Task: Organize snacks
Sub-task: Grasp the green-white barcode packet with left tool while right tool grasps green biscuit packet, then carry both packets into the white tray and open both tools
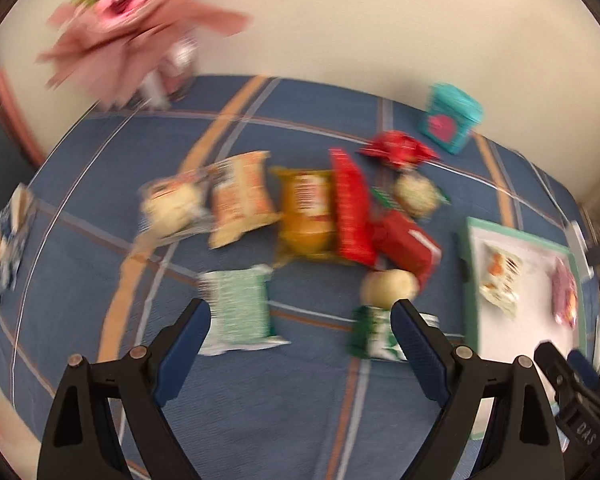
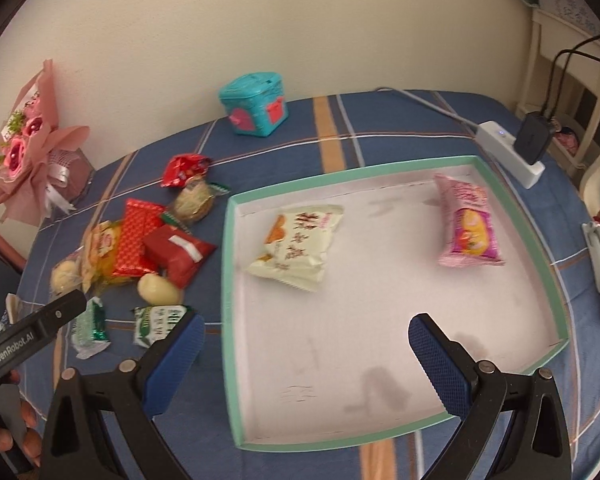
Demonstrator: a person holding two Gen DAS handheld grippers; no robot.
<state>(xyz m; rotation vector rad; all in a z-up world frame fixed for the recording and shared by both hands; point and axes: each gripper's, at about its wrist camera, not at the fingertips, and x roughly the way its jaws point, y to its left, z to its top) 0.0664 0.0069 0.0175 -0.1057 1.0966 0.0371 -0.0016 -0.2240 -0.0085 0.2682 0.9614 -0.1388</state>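
Table (image 2: pixel 400 128): covered by a blue plaid cloth with orange and white stripes, set against a cream wall.

Tray (image 2: pixel 225 272): shallow, white floor, mint-green rim, on the right part of the table. Holds a white snack packet (image 2: pixel 296 246) near its left wall and a pink snack packet (image 2: pixel 466 224) near its far right corner, well apart.

Pink bouquet (image 2: pixel 28 140): upright at the far left by the wall.

Snack pile (image 2: pixel 156 240): loose on the cloth just left of the tray; red packets, a yellow packet, pale round wrapped pieces. Two green-and-white packets (image 1: pixel 240 308) lie nearest, apart from the pile.

Teal box (image 2: pixel 254 104): heart-patterned, at the table's far edge behind the pile.

White power strip (image 2: pixel 512 152): beyond the tray's far right corner, black charger plugged in.

Left gripper (image 1: pixel 300 316): jaws spread wide, nothing between them, above the cloth between the two green packets; view blurred.

Right gripper (image 2: pixel 304 336): jaws spread, empty, straddling the tray's near left wall.
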